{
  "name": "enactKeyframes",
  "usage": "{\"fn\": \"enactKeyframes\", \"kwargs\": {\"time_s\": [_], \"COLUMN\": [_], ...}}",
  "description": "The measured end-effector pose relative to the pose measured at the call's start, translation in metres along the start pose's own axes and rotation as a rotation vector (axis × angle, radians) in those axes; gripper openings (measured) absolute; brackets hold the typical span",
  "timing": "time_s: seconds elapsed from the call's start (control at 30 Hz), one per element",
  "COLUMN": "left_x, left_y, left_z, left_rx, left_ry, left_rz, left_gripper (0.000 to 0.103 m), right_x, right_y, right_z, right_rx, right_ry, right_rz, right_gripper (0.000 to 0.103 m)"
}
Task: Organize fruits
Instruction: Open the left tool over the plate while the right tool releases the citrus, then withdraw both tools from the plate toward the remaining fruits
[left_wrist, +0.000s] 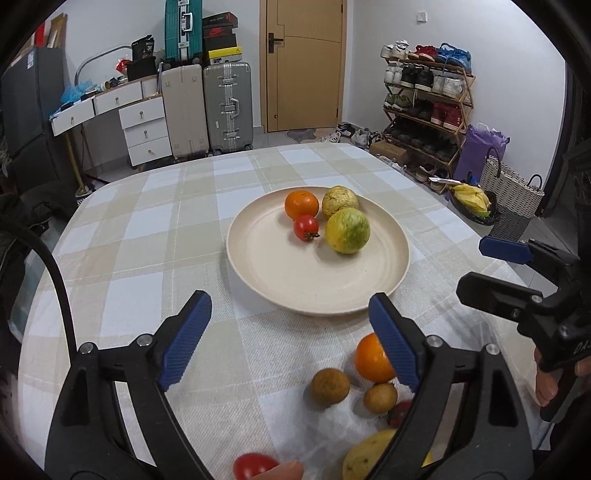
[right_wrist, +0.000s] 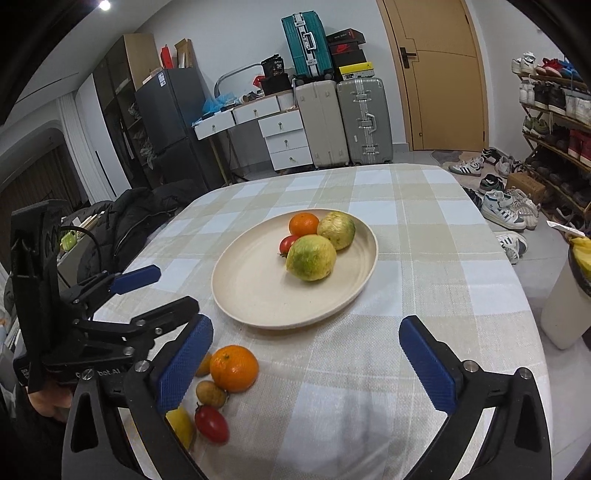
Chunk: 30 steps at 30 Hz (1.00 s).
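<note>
Left wrist view: left claw (left_wrist: 290, 332) wide open, empty.
Right claw (right_wrist: 306, 354): wide open, empty.
Plate (left_wrist: 314, 288): mid-worktop, four fruits.
Loose orange (right_wrist: 233, 367): near worktop edge; straddle its widest part, close gently.

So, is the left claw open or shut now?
Open. The left claw has its two blue pads far apart, with bare tablecloth between them and no fruit held.

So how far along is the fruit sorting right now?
Partway. The plate already holds four fruits, including an orange and a tomato. Both the left gripper and the right gripper are open and empty. Still on the tablecloth: another orange and several smaller fruits.
</note>
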<state>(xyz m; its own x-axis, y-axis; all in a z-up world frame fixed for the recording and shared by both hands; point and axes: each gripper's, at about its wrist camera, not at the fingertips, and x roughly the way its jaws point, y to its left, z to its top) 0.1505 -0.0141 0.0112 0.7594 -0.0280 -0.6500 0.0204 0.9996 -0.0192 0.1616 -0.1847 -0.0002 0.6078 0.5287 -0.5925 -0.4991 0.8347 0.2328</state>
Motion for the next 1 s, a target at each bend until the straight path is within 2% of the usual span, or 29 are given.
{"fn": "enactKeyframes", "kwargs": {"time_s": [0.13, 0.57, 1.0], "left_x": [-0.021, -0.080, -0.083], "left_y": [0.006, 0.022, 0.020], "left_z": [-0.010, -0.032, -0.056], "left_rx": [-0.011, -0.031, -0.003], "left_ry": [-0.016, -0.065, -0.011], "left_rz": [0.006, 0.010, 0.025], "left_gripper": [0.102, 0.102, 0.102], "right_x": [-0.004, -0.013, -0.003], "right_y": [0.004, 0.014, 0.028], "right_z": [-0.005, -0.019, -0.035], "right_rx": [-0.021, -0.068, -0.175], "right_ry": [0.010, 0.044, 0.136], "right_rz": [-0.011, -0.037, -0.029], "right_gripper": [0.103, 0.103, 0.103]}}
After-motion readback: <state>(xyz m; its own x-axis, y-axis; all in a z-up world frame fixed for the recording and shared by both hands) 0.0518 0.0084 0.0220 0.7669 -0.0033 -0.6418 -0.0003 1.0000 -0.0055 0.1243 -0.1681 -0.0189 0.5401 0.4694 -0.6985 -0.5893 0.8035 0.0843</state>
